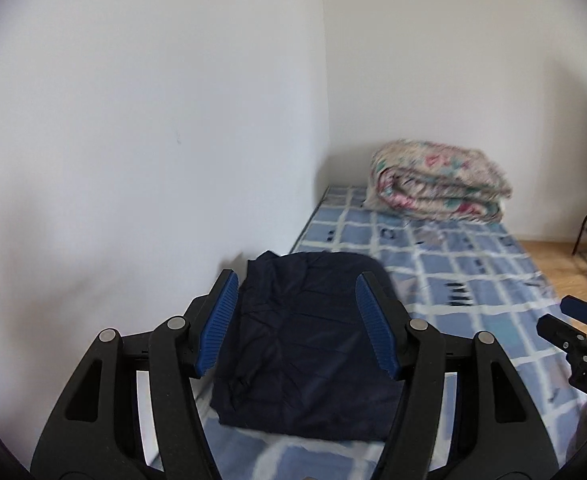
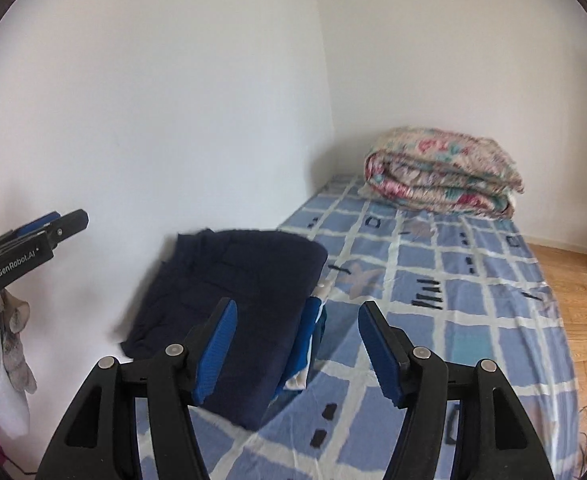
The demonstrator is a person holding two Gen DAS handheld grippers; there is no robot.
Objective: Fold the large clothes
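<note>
While both grippers [image 1: 297, 320] [image 2: 297, 344] gape empty, a floral quilt [image 2: 441, 172] sits beyond the folded navy garment [image 1: 305, 344].

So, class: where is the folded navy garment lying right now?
The folded navy garment lies on the checked bedsheet against the white wall, nearer the cameras than the floral quilt.

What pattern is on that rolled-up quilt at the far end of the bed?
The quilt has a floral print, pink and green on cream; the right wrist view shows it best.
</note>
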